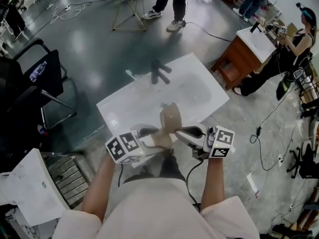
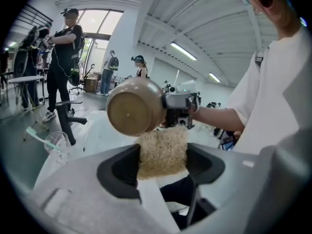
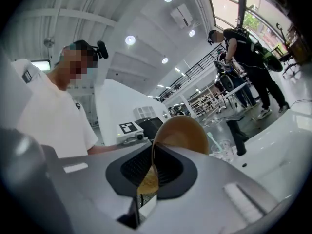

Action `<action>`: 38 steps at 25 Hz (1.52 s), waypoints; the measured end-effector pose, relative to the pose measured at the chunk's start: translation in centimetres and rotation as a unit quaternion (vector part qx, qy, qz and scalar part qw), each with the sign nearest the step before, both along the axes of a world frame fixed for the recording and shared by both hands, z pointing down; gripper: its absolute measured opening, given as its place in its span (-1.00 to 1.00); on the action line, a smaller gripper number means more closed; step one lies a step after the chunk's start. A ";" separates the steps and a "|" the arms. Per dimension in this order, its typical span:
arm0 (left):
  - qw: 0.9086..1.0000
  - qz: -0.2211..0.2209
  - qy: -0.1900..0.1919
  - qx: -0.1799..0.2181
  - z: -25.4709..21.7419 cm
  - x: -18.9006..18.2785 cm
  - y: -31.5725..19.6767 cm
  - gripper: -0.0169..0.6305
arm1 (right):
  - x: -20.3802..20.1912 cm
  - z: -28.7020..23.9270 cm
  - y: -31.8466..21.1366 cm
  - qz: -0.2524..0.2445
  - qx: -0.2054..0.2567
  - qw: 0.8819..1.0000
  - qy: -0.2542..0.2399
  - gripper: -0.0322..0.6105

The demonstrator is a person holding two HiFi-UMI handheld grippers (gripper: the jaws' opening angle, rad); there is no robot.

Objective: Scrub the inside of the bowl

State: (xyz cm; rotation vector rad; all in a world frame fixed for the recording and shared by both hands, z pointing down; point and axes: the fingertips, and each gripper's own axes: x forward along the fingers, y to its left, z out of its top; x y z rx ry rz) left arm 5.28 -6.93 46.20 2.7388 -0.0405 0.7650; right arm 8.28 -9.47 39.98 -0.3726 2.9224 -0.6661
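The brown bowl [image 1: 170, 118] is smooth and round. It is tipped on edge above the near side of the white sink [image 1: 202, 91]. The right gripper [image 1: 191, 132] has its jaws pinched almost together on the bowl's rim. The left gripper [image 1: 143, 132] has its jaws spread wide, clamping a coarse tan scrub pad [image 2: 162, 152] just beside the bowl. Both forearms reach forward and the grippers angle inward.
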 end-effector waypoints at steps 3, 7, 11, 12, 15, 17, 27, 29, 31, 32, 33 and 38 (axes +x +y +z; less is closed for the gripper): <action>1.000 0.000 -0.003 0.015 -0.9 0.1 0.1 -0.10 | 0.0 2.2 -1.2 0.031 -0.015 0.998 0.046 -0.84; 0.999 -0.005 0.004 0.037 -2.4 0.0 -0.4 -0.10 | 0.2 4.2 -1.3 0.041 -0.031 0.995 0.085 -0.84; 0.998 -0.026 0.016 0.057 -3.7 -0.2 -1.9 -0.11 | -0.4 5.5 0.5 0.006 -0.036 0.992 0.117 -0.84; 0.998 -0.028 0.015 0.059 -3.9 -0.2 -2.3 -0.11 | -0.7 5.6 1.1 -0.008 -0.033 0.993 0.117 -0.84; 0.998 -0.025 0.017 0.057 -4.3 -0.2 -3.1 -0.11 | -1.5 5.3 3.2 -0.051 -0.025 0.992 0.111 -0.84; 0.998 -0.022 0.020 0.052 -4.6 -0.2 -3.4 -0.11 | -1.5 4.9 4.3 -0.072 -0.021 0.992 0.104 -0.84; 0.998 -0.042 0.014 0.033 -3.4 -1.0 -4.5 -0.11 | 0.6 1.8 8.0 -0.121 -0.004 0.992 0.040 -0.84; 0.998 -0.048 0.010 0.031 -2.8 -1.0 -4.6 -0.11 | 0.9 1.3 8.3 -0.127 -0.001 0.991 0.029 -0.84; 0.998 -0.051 0.003 0.029 -2.1 -1.3 -4.6 -0.11 | 1.0 0.7 8.7 -0.133 0.005 0.991 0.014 -0.84; 0.998 -0.052 -0.003 0.030 -1.7 -1.5 -4.5 -0.11 | 1.1 0.1 8.8 -0.134 0.009 0.991 0.002 -0.84; 0.998 -0.054 -0.008 0.030 -1.4 -1.7 -4.4 -0.11 | 1.0 -0.4 8.7 -0.133 0.015 0.991 -0.010 -0.84; 0.997 -0.075 -0.009 0.021 -0.7 -2.5 -3.8 -0.12 | 0.4 -1.6 8.5 -0.132 0.030 0.991 -0.023 -0.83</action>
